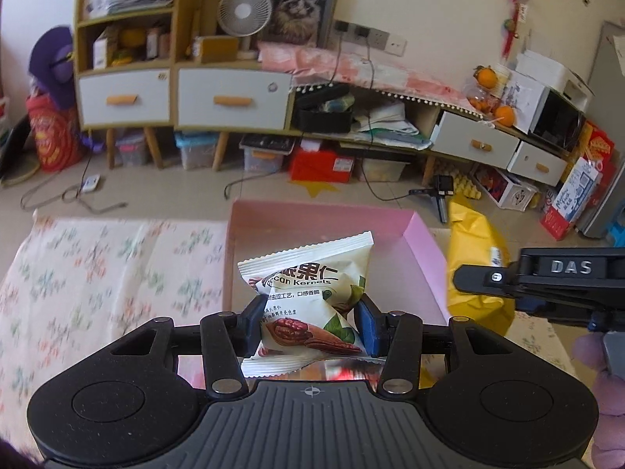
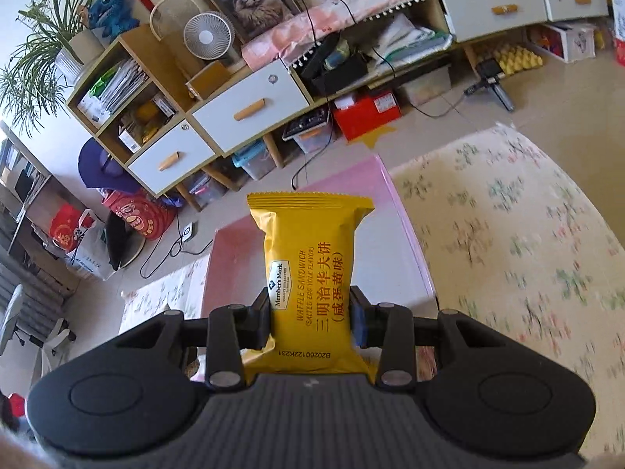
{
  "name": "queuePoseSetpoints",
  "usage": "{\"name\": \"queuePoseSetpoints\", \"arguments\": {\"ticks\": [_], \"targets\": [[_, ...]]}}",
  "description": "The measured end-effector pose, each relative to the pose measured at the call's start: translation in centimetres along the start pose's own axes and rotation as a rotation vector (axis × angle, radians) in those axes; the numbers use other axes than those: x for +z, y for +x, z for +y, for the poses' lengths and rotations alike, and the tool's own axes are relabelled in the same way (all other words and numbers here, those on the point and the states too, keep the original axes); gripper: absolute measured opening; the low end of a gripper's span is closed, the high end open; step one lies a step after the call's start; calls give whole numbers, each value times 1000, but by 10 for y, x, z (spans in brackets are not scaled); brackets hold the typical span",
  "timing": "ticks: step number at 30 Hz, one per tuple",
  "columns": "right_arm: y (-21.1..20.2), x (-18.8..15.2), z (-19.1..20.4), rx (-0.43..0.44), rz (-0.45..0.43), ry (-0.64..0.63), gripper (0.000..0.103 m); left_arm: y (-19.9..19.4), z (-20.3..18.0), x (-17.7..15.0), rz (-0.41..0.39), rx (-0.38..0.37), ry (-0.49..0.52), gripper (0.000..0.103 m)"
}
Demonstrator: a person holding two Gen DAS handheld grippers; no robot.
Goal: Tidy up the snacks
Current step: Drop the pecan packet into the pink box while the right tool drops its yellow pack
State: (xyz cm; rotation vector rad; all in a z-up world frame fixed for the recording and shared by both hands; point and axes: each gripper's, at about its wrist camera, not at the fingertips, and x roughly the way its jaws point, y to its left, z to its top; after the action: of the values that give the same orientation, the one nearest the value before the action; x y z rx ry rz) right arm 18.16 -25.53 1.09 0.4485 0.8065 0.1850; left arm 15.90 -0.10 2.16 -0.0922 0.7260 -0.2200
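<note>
The lower edge of the white pecan packet [image 1: 308, 297] is hidden behind the left claw [image 1: 310, 326] body, and its printed text is partly pinched out of sight. The bottom seam of the yellow waffle packet [image 2: 308, 273] is covered likewise by the right claw [image 2: 310, 322]. The pink box [image 1: 332, 226] is largely masked by both packets; its contents cannot be told. The floral cloth [image 2: 508, 234] is smeared by blur. The other claw's body [image 1: 554, 277] is cut off by the right edge of the left wrist view.
</note>
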Motion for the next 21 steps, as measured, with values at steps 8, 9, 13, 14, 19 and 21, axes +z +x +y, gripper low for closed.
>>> {"name": "queuePoseSetpoints", "arguments": {"ticks": [8,9,13,14,19,21], "targets": [[35,8,-7,-6,-2,-28,36,48,-3,6,9,10,68,46],[39,8,-9,-8,1,-29,36,52,-3,6,11,12,75,46],[52,10,-14,-19,14,-34,36,68,-5,6,15,25,112,46],[54,11,-15,-17,19,-31,36,71,-5,6,17,29,120,46],[67,14,-21,-35,34,-30,36,92,-4,4,50,65,132,46],[70,15,-21,-46,38,-31,36,97,-4,3,58,76,136,46]]}}
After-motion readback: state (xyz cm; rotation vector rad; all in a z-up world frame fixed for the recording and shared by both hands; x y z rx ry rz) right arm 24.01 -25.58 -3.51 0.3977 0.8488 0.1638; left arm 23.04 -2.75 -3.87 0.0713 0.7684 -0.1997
